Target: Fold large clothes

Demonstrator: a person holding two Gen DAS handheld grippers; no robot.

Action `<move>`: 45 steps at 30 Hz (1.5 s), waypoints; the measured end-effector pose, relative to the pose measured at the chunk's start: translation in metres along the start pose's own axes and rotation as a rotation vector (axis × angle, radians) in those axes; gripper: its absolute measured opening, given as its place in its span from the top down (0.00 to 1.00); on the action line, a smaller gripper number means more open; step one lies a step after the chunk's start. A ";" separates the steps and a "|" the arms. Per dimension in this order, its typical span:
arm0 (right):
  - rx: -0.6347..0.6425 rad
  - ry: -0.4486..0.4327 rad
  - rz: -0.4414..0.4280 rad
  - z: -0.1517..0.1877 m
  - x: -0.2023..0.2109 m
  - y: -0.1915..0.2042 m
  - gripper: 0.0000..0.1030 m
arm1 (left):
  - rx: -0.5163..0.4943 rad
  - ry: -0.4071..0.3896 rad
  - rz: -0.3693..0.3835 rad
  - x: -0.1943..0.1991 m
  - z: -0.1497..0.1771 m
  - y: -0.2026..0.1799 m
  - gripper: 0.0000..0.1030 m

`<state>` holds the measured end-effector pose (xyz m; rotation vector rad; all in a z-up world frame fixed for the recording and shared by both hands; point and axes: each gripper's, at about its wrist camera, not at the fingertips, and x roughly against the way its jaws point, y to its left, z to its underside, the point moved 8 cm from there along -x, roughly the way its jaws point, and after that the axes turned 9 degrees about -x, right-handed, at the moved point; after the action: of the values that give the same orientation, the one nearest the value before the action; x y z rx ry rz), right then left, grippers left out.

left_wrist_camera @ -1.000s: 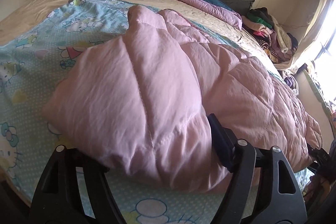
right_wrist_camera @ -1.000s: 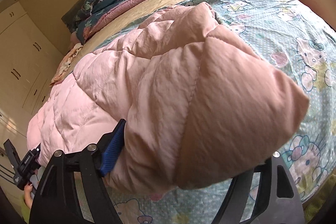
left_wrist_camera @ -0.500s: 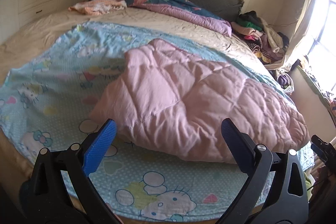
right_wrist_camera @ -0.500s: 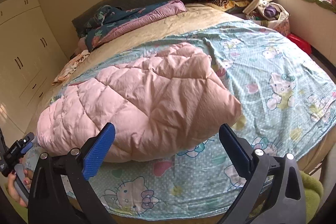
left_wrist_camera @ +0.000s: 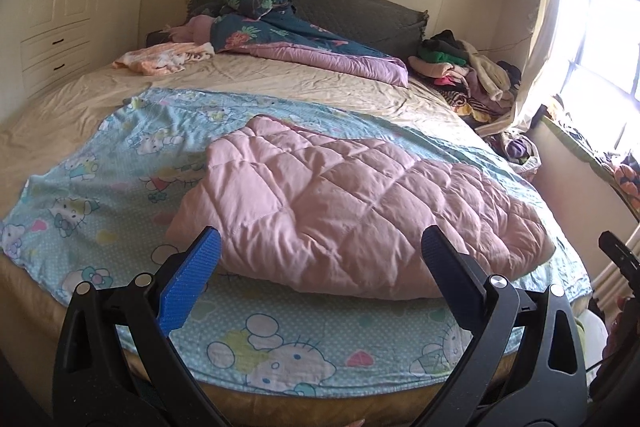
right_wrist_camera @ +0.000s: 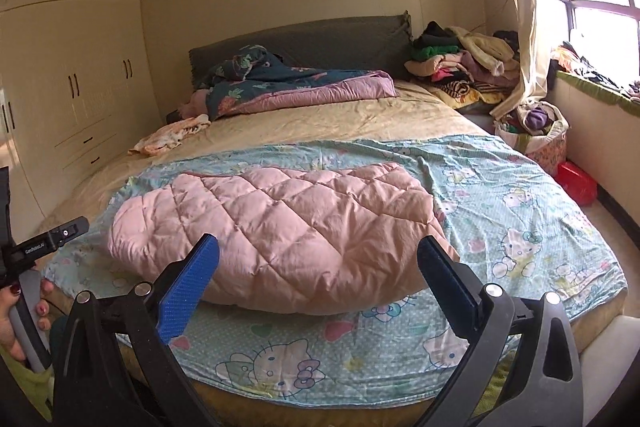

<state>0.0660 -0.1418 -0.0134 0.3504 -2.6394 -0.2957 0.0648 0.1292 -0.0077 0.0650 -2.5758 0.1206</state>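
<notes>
Nearest the lens in the left wrist view, the left gripper [left_wrist_camera: 320, 259] stands with its black arms and blue ribbed pads spread wide, nothing between them, held clear of the bed. The right gripper [right_wrist_camera: 320, 259] is likewise wide apart and empty, also short of the fabric. At the left edge of the right wrist view a hand [right_wrist_camera: 18, 319] wraps the grey handle of the other tool. Just beyond both sets of fingers lies the pink diamond-quilted padded coat [left_wrist_camera: 352, 211], folded into a thick bundle and resting near the foot of the bed on a light blue cartoon-cat printed sheet [left_wrist_camera: 100, 187]; neither tool touches it. The blue sheet covers the near half of a beige mattress cover [left_wrist_camera: 280, 79]. Further back, a small peach and white cloth [left_wrist_camera: 160, 59] lies on the beige part, and a dark floral quilt with a mauve lining [left_wrist_camera: 304, 39] is heaped against the grey padded headboard [left_wrist_camera: 360, 7]. A pile of mixed clothes [left_wrist_camera: 468, 71] sits at the far right corner, beside a cream curtain [left_wrist_camera: 548, 27] and bright window.
</notes>
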 end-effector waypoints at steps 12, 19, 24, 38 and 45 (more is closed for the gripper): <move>0.042 -0.002 -0.016 0.034 0.018 0.031 0.04 | -0.026 0.008 0.048 0.005 0.024 -0.033 0.09; 0.049 0.049 -0.044 0.063 0.012 0.043 0.04 | -0.065 0.009 0.063 0.008 0.043 -0.046 0.09; 0.051 0.113 -0.045 0.078 -0.003 0.048 0.04 | -0.085 0.036 0.072 0.002 0.052 -0.053 0.09; 0.034 0.103 -0.049 0.078 -0.002 0.046 0.04 | -0.091 0.047 0.048 0.001 0.053 -0.051 0.09; 0.037 0.102 -0.052 0.078 -0.001 0.049 0.04 | -0.094 0.047 0.042 0.001 0.053 -0.049 0.09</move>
<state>0.0208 -0.0843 -0.0683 0.4356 -2.5411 -0.2401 0.0394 0.0752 -0.0483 -0.0272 -2.5324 0.0161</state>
